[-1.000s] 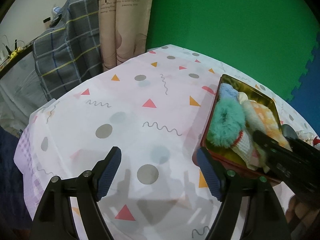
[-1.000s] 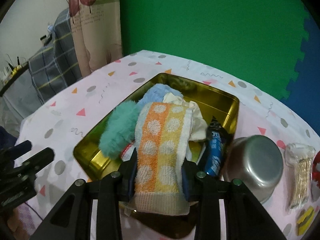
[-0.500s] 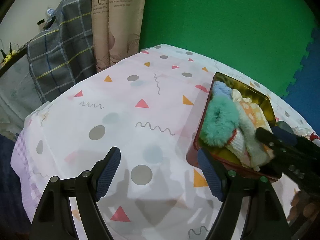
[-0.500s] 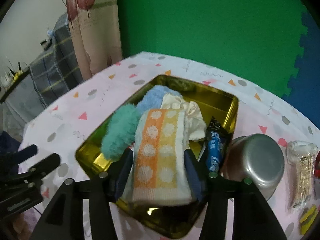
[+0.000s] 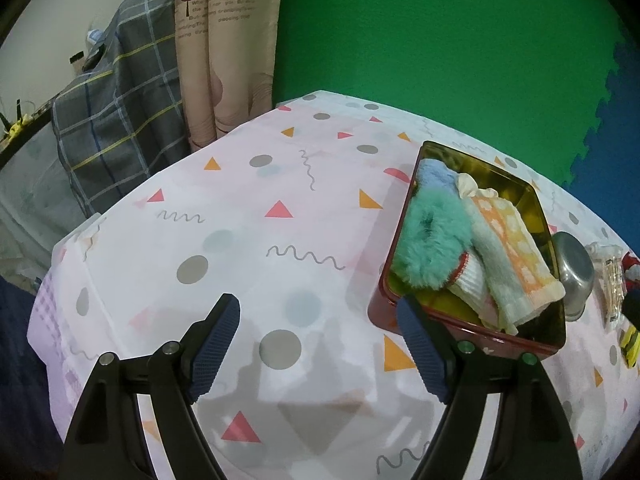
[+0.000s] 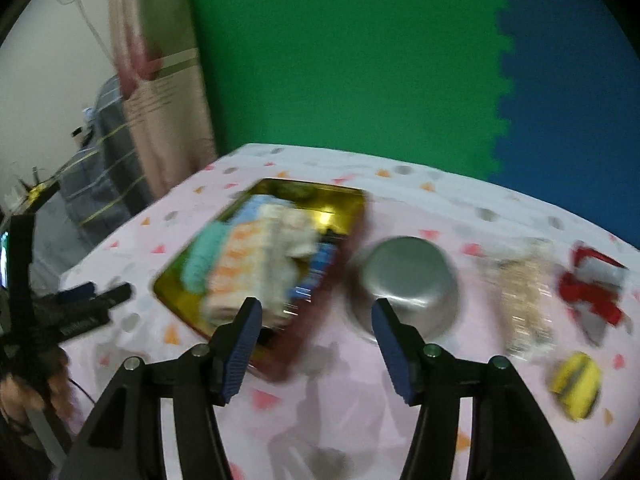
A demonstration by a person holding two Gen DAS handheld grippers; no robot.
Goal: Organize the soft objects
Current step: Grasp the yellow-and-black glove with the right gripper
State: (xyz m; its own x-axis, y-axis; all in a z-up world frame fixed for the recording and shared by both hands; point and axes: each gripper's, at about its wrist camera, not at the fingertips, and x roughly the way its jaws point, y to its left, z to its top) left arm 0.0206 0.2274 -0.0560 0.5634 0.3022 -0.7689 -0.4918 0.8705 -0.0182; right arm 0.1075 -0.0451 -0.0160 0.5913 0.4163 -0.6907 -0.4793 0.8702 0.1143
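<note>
A gold tin with dark red sides (image 5: 552,344) (image 6: 352,200) holds soft things: a teal fluffy scrunchie (image 5: 430,236), a blue cloth (image 5: 434,174), a cream cloth (image 5: 474,190) and an orange dotted towel (image 5: 512,252) (image 6: 236,264) hanging over its near rim. My left gripper (image 5: 320,348) is open and empty, just left of the tin. My right gripper (image 6: 316,340) is open and empty, above the table in front of the tin; its view is blurred.
A steel bowl (image 6: 408,280) (image 5: 574,270) lies upside down right of the tin. Further right are a clear packet (image 6: 524,300), a red and white item (image 6: 592,284) and a yellow toy (image 6: 576,384). A plaid cloth (image 5: 120,120) and a curtain (image 5: 228,40) stand beyond the table's left edge.
My right gripper has let go of the orange dotted towel, opened wide and pulled back and to the right. The towel now lies in the tin. The left gripper has barely moved.
</note>
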